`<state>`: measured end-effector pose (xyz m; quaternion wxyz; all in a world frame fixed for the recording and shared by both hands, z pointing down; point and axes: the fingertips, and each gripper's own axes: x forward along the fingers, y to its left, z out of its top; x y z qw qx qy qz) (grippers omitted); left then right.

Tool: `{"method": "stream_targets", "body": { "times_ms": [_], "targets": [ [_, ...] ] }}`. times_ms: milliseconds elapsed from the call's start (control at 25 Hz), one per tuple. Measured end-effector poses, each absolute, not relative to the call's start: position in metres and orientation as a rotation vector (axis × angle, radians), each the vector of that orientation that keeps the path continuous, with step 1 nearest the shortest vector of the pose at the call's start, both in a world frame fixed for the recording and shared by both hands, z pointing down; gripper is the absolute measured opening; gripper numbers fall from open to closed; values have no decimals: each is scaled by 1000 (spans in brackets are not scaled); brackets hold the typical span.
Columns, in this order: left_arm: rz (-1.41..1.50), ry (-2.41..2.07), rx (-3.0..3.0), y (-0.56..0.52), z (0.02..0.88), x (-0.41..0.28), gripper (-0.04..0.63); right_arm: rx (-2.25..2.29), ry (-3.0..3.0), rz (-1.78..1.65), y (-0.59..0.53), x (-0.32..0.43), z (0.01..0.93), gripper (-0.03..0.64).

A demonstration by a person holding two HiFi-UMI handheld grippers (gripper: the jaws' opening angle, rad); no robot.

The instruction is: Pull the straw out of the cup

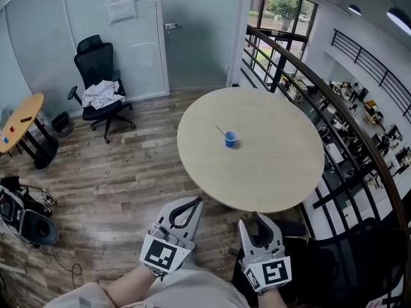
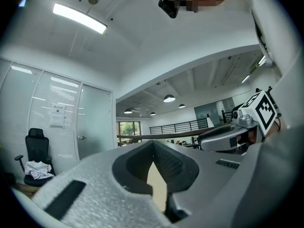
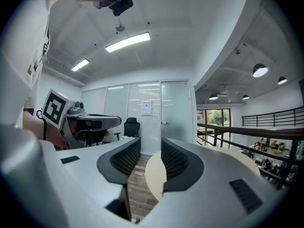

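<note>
A small blue cup [image 1: 230, 139] is standing near the middle of a round, smooth, pale-beige table [image 1: 276, 172]. A thin straw [image 1: 220, 131] is sticking out of it and leaning over the rim toward the table's far left side.

A person is holding the left gripper [image 1: 194, 203] and the right gripper [image 1: 259, 219] just short of the table's near edge, above a wood-plank floor [image 1: 128, 172]. Both are well apart from the cup. Each gripper is showing a grainy grey shell, dark ribbed pads and a cube with black-and-white square markers.

The left gripper view is showing its jaws meeting at the tips in a narrow V, with nothing held and only a sliver of the table visible below the closed point. The right gripper view is showing its jaws standing wide and parallel, with nothing between them but the table's curved edge and floor planks.

Only the head view is taking in the cup and straw; neither gripper view is catching them. That view is also showing a black office chair [image 1: 96, 69] with a crumpled white cloth [image 1: 103, 94] on its seat, well to the left of the table beyond its far side. The gripper views alone are revealing the ceiling lights [image 3: 127, 41], and each is catching the other gripper's marker cube beside it. A dark curved railing [image 1: 334, 101] is running past the table's right side.
</note>
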<state>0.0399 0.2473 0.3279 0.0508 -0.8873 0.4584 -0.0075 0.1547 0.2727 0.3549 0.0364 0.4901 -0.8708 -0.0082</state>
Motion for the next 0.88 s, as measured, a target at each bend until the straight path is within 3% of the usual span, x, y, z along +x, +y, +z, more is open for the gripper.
{"method": "stream_targets", "body": {
  "times_ms": [880],
  "targets": [
    [-76,1208,-2881,-46,340,-20,12,1602,-2475,66,-18,84,363,124]
  ]
}}
